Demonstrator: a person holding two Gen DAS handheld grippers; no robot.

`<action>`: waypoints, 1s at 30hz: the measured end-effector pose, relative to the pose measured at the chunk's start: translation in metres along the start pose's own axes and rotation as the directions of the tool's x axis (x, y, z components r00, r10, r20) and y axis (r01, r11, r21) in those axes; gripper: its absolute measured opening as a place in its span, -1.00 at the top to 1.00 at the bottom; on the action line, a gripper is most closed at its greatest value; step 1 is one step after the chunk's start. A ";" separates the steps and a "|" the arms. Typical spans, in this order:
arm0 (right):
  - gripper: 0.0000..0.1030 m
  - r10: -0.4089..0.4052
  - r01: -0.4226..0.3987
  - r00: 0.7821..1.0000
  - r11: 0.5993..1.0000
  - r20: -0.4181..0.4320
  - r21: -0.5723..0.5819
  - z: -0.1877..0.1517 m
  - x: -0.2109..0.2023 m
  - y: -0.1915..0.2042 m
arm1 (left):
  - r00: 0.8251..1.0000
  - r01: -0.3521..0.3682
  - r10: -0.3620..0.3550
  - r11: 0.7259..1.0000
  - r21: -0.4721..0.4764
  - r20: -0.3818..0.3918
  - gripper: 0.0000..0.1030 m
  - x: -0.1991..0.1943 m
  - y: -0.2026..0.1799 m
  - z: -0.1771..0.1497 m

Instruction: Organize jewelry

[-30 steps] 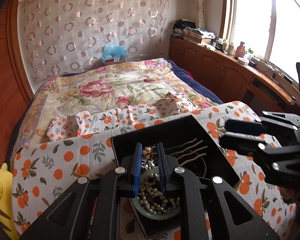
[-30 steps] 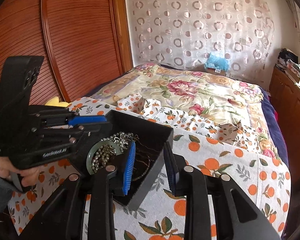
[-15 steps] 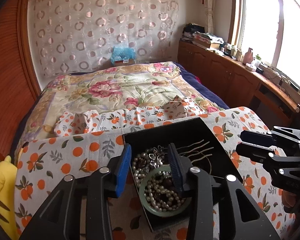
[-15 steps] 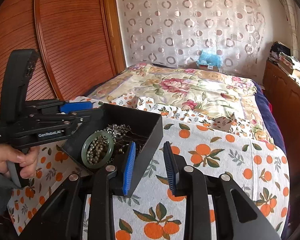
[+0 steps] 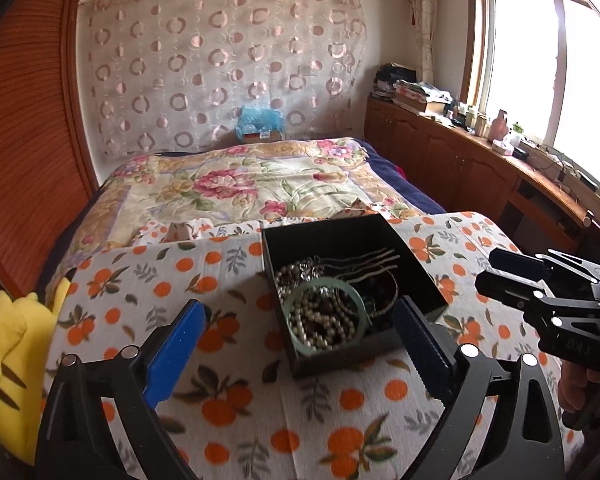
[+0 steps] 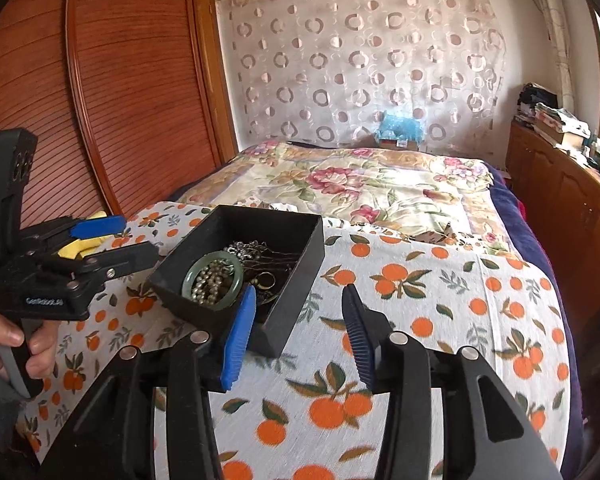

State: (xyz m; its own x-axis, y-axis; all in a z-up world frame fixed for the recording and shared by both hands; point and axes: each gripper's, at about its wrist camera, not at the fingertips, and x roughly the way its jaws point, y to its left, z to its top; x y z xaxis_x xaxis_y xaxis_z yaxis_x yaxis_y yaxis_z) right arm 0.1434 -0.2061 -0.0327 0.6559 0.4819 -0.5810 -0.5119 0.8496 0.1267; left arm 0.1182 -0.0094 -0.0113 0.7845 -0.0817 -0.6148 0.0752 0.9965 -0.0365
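left wrist view: black box (image 5: 416,268) of jewelry sits on the orange-print cloth (image 5: 236,364); left gripper (image 5: 300,344) is opening wide before it, holding nothing. right gripper (image 6: 298,332) is opening at the box's near corner, empty.

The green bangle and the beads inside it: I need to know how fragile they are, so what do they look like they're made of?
Green bangle: probably jade or glass, given its pale, translucent, smooth ring. Beads: pearl-like, small, round and off-white with soft sheen; real or imitation, I cannot tell.
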 end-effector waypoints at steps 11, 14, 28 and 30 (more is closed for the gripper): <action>-0.48 -0.085 0.083 0.993 0.996 0.087 0.030 -0.006 -0.050 0.016 | 0.997 -0.032 0.033 0.999 -0.018 0.066 -0.85 -0.056 0.003 -0.017; -0.68 -0.100 0.097 0.988 0.995 0.118 0.035 -0.008 -0.067 0.020 | 0.995 -0.047 0.049 0.999 -0.022 0.087 -0.85 -0.072 0.002 -0.020; -0.95 -0.129 0.120 0.973 0.991 0.191 0.057 -0.011 -0.101 0.033 | 0.988 -0.074 0.079 0.997 -0.038 0.134 -0.85 -0.109 0.004 -0.031; -0.95 -0.128 0.119 0.973 0.991 0.192 0.057 -0.011 -0.101 0.035 | 0.988 -0.078 0.083 0.996 -0.037 0.134 -0.85 -0.110 0.003 -0.032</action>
State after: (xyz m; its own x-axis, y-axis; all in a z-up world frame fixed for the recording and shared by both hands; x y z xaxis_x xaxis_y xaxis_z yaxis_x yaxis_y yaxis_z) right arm 0.0530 -0.2278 0.0214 0.8103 0.4016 -0.4267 -0.3979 0.9117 0.1025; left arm 0.0127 0.0033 0.0308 0.8633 -0.0008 -0.5047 -0.0094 0.9998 -0.0176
